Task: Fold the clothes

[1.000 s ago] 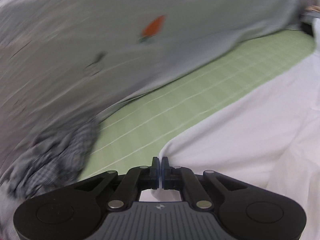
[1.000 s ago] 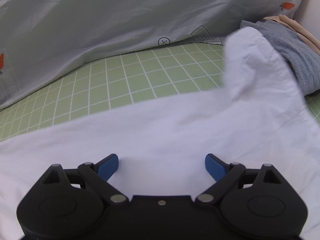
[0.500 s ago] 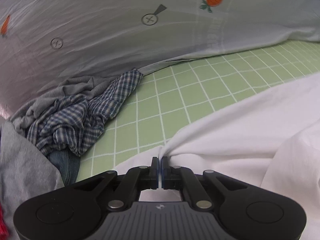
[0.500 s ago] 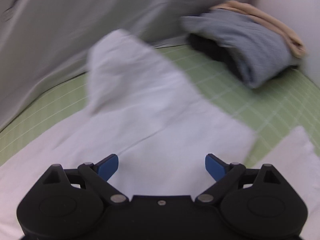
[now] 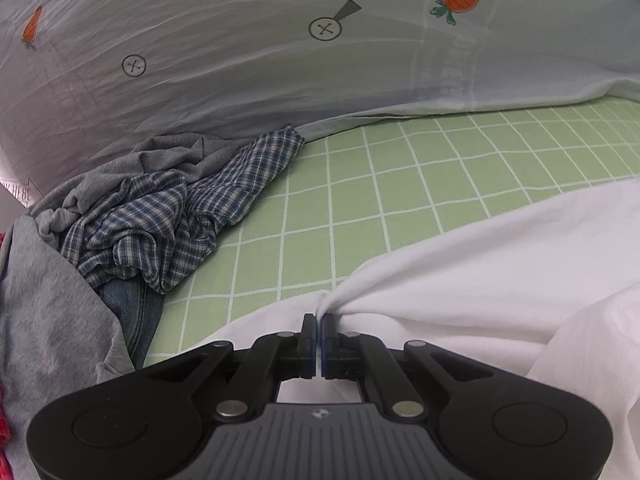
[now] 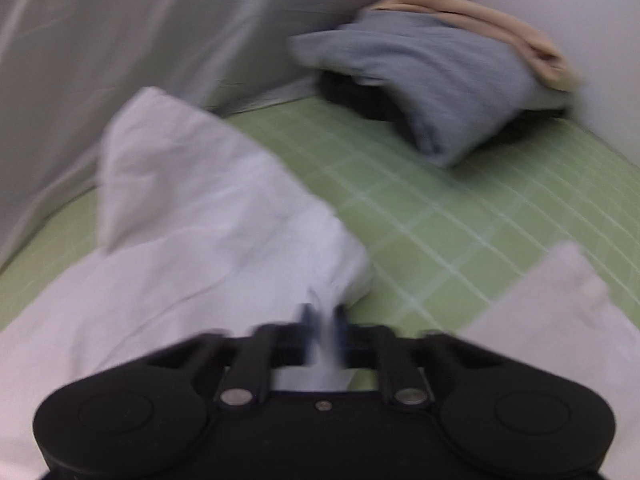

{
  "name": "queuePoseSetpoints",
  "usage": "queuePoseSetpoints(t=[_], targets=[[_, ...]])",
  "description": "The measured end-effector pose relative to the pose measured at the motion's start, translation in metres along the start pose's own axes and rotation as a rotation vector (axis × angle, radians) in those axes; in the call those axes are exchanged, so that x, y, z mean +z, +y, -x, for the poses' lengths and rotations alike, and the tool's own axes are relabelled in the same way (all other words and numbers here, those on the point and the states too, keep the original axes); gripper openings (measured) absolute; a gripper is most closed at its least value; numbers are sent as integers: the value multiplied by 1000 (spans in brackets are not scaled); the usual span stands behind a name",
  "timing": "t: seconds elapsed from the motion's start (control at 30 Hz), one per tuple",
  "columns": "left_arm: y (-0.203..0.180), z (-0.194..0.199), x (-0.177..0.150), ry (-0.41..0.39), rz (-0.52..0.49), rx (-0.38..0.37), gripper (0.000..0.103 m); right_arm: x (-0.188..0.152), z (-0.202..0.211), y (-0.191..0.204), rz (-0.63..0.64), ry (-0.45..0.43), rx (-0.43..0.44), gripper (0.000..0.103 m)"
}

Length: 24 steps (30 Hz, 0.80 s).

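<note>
The white cotton garment lies spread across the near part of the green grid-patterned bed sheet. The left gripper has its fingers pressed together on a bunched edge of the white cloth. The right gripper appears blurred; its fingers stand close together with white fabric between them, apparently pinching the opposite edge.

Procedure for this step, as judged: keep both pinches firm, raise the two held points to equal height, and tension the cloth evenly so the fold line forms straight. Avoid dragging the fabric, which could wrinkle the layer beneath.

View differences: the left wrist view shows the unfolded pile at far left, comprising a blue-and-white checked shirt and a grey jersey garment, against the pale carrot-print sheet. The right wrist view shows, at far right, a folded grey-blue garment with a beige item on top.
</note>
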<state>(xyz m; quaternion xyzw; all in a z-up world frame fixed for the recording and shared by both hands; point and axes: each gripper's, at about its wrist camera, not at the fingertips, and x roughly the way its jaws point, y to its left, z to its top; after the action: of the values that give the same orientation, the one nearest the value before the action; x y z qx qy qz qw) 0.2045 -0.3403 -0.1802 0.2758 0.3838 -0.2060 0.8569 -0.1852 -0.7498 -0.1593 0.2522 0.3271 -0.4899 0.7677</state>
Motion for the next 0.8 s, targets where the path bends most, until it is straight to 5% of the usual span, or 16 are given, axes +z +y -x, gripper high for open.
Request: queuePoseSetpoints(t=[0.17,0.23,0.33,0.4,0.43,0.5,0.63,0.8], targets=[[-4,-1,2,4,-40,4,2,12,22,-35,20,-69,-71,5],[-7,-1,3,1,-50,4,2,9,20,-51,42,-59,-165,5],[-9,-1,3,3,-56,13,2,-3,9,-70,-26,20,-163,6],[-9,-1,4,7,-61,13,2,-3,8,-59,44,27,-200,10],[-8,-1,5,10,-57,9,2,-3,8,-53,85,29,-220,16],[-5,-2,6,16,-45,-2,2,4,12,-40,144,-18,-242,63],[-1,-3,7,25,-35,-26,2,31,7,-12,220,-109,-136,72],[3,-4,9,35,-29,-43,2,75,-46,16,229,-53,157,74]])
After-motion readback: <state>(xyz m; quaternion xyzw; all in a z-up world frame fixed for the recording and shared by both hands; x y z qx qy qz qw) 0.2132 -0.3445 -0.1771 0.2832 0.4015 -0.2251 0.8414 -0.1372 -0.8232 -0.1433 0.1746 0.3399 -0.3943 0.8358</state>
